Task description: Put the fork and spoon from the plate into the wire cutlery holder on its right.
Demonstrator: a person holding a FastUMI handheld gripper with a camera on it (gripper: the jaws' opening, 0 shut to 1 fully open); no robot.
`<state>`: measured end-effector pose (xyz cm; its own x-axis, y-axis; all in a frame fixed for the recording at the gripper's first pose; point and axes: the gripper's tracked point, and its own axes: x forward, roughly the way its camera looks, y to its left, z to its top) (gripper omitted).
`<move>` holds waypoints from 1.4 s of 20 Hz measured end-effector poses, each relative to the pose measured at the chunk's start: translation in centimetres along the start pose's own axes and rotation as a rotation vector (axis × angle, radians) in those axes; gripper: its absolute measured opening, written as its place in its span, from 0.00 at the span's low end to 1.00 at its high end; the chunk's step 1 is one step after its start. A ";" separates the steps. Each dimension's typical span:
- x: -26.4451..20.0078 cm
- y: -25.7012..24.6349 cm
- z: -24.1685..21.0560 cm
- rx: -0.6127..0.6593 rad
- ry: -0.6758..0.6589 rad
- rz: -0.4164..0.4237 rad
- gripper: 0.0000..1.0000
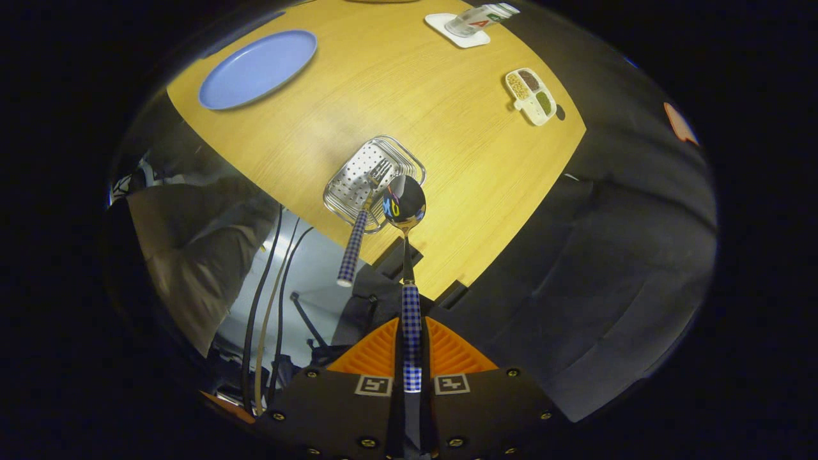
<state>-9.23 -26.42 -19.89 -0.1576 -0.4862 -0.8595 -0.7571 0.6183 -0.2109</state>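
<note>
Checked-handle spoon (pixel 406 211) clamped between both fingers of the tongs (pixel 412 358), bowel-end up over the wire cutlery holder (pixel 358 172) at the wooden bench (pixel 447 128) near edge. Fork (pixel 364 217) already leans inside it. Blue plate (pixel 257 69) sits w/ nothing on it, far-left corner.

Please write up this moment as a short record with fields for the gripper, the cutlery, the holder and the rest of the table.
gripper: gripper shut on the spoon's checked handle
spoon: spoon held out ahead of the fingers, bowl over the near rim of the wire cutlery holder
fork: fork already in the holder, tines inside, checked handle sticking out over the table edge
holder: wire cutlery holder near the table's edge
plate: blue plate beyond, bare
table: wooden table, also bearing a divided dish and a glass on a coaster
</note>
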 end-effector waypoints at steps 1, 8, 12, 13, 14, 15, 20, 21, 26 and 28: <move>0.4 -0.1 0.3 -0.031 0.019 -0.003 0.09; 2.0 0.2 4.3 -0.158 0.051 0.028 0.09; 2.7 0.2 5.8 -0.159 0.031 0.039 0.09; 3.0 0.3 6.0 -0.165 0.027 0.044 0.14; 2.9 0.3 6.0 -0.172 0.030 0.045 0.15; 3.0 0.4 5.9 -0.174 0.029 0.047 0.17; 1.4 -0.2 5.2 -0.120 -0.031 0.026 0.56; 0.8 -0.2 5.0 -0.095 -0.052 0.025 0.79; -3.2 0.7 3.8 0.067 -0.228 0.009 0.97; -5.8 1.3 4.0 0.155 -0.348 -0.010 0.96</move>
<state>-6.80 -20.35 -17.07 0.0938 -0.2702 -0.9582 -0.6485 0.7137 -0.2647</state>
